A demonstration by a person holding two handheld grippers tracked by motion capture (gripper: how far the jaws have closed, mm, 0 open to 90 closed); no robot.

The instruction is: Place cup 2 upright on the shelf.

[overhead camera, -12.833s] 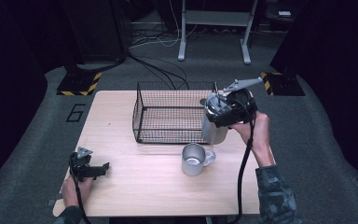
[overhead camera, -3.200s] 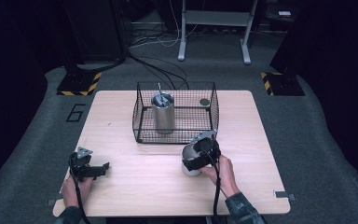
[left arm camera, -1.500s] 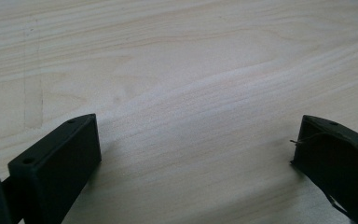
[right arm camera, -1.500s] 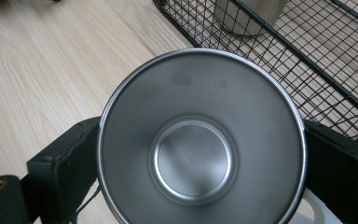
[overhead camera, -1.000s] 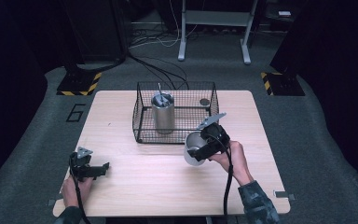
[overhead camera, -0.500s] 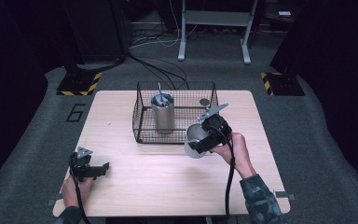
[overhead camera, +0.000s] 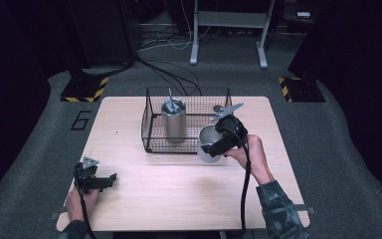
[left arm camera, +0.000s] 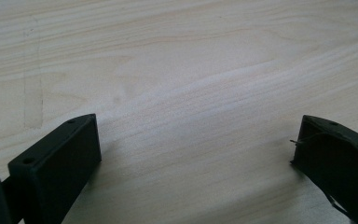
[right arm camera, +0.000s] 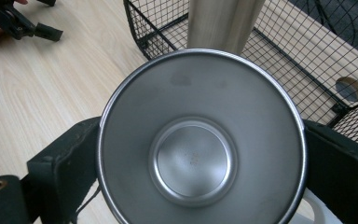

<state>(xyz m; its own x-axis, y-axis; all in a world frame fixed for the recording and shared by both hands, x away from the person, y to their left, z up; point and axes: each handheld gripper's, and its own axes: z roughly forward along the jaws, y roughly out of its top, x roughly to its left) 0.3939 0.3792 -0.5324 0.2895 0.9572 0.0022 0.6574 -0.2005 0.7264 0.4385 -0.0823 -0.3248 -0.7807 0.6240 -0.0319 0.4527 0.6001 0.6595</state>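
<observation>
The right hand-held gripper [overhead camera: 218, 144] grasps a shiny steel mug [overhead camera: 208, 145] between its jaws, held just at the front edge of the black wire basket [overhead camera: 151, 130], where a tall steel tumbler [overhead camera: 173, 120] stands. The left hand-held gripper [overhead camera: 97, 180] rests released on the pale wooden desk [overhead camera: 179, 194].

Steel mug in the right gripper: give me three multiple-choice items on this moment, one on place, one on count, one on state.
1. Where is the mug?
A. inside the basket
B. just outside the basket's front
C. beside the left gripper

2. How many steel vessels are in sight?
A. one
B. two
C. four

3. How is the left gripper?
A. open, holding nothing
B. shut on a spoon
C. shut on the mug

Answers: 1 B, the right gripper holds it before the basket; 2 B, mug plus tumbler; 3 A, jaws apart over bare table.
</observation>
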